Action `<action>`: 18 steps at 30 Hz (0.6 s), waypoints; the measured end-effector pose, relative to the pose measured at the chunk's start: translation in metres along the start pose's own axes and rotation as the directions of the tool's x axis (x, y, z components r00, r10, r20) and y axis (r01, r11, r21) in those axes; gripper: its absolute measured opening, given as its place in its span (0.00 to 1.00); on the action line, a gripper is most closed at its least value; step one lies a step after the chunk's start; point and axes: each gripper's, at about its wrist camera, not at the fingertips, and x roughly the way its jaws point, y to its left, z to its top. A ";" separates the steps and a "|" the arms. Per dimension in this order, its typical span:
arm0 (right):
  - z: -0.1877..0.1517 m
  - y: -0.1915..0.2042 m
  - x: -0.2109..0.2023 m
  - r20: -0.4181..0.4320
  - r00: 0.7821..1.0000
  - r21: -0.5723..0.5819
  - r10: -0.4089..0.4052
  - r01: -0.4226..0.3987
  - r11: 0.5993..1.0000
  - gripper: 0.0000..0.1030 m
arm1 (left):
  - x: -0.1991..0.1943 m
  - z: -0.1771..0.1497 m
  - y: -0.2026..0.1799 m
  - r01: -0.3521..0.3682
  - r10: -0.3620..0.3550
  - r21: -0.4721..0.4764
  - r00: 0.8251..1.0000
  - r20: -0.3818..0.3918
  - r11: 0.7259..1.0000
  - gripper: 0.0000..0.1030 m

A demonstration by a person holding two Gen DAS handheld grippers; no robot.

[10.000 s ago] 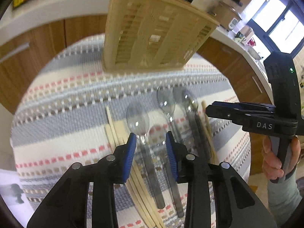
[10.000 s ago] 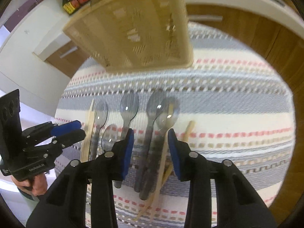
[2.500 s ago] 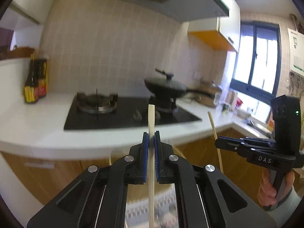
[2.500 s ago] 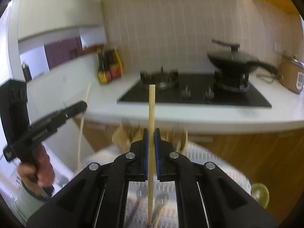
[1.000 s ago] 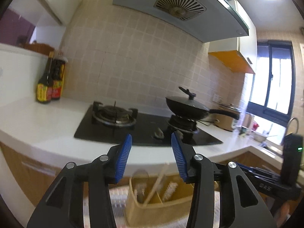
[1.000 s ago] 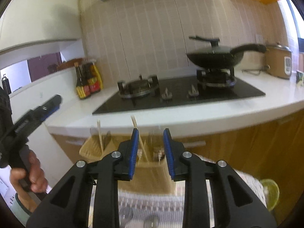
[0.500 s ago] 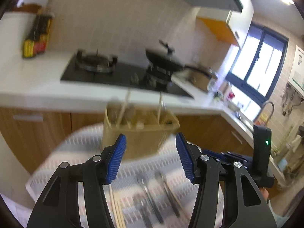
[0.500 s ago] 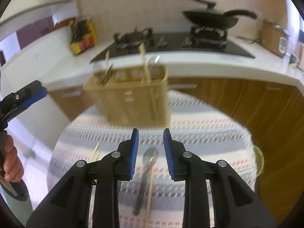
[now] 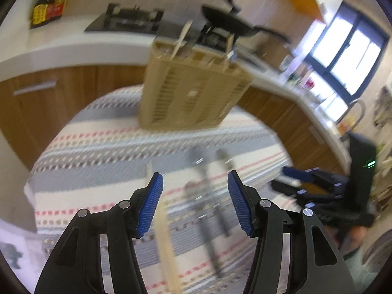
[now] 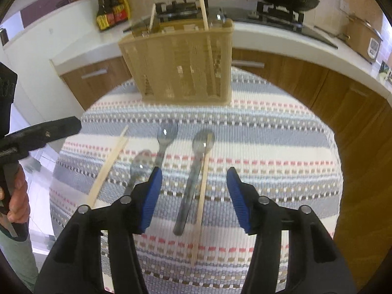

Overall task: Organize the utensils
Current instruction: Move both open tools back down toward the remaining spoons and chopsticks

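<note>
A spoon and chopstick lie touching, in front of the basket. The right gripper, empty, jaws opening, should straddle one alone. The left gripper is open, empty.

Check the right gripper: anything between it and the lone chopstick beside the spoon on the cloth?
Nothing visible. The right gripper, jaws opening and empty, hangs over the chopstick, which lies against the spoon.
</note>
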 end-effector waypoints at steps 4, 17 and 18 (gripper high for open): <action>0.002 -0.026 0.011 -0.017 1.000 0.107 0.010 -0.008 0.994 0.42 | 0.017 -0.008 0.021 -0.008 0.007 -0.012 0.998 -0.060 1.000 0.51; -0.013 -0.024 0.065 -0.195 0.981 0.040 -0.012 0.021 0.999 0.28 | 0.046 -0.020 0.038 -0.142 0.155 0.091 0.976 -0.152 0.986 0.44; -0.014 -0.021 0.065 -0.198 0.980 0.020 -0.022 0.026 0.999 0.27 | 0.048 -0.021 0.038 -0.148 0.162 0.098 0.974 -0.156 0.984 0.44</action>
